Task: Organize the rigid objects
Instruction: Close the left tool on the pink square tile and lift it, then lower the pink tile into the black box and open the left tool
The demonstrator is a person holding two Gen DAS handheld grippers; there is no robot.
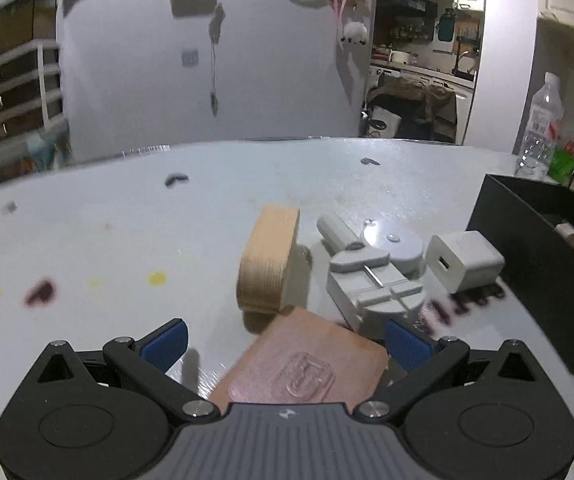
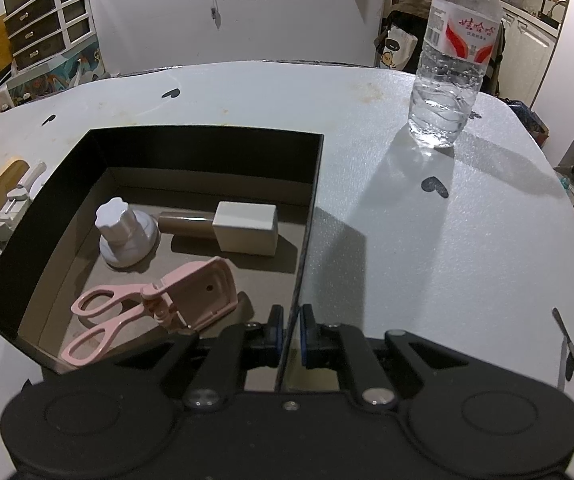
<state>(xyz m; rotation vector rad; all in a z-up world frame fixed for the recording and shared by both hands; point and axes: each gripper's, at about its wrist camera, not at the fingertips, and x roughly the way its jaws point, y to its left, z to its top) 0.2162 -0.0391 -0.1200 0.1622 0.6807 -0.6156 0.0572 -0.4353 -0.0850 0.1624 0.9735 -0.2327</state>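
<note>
In the left wrist view, the left gripper [image 1: 285, 340] is seen at the bottom of the frame with its blue pads spread wide apart. Nothing is held by it. A pink flat block [image 1: 307, 368] with a raised mark is seen lying on the white table [image 1: 107, 240] between the two pads — whether a pad touches it cannot be told. Just above it, near the middle, a tan wooden piece [image 1: 267, 260] is stood on its edge. To its right, a grey tool [image 1: 371, 280] and a white charger cube [image 1: 463, 260] are found, close together. The black box [image 1: 527, 260] is seen at the right edge.

In the right wrist view, the right gripper [image 2: 289, 332] is seen at the bottom middle. Its pads are squeezed shut on the thin right wall of the black box [image 2: 303, 240]. Inside the box — in the left half of the frame — a pink curler [image 2: 155, 304], a white knob [image 2: 125, 232] and a white-capped bottle [image 2: 231, 228] are laid. A water bottle [image 2: 455, 52] is stood on the table at the upper right, well apart from the box.
</note>
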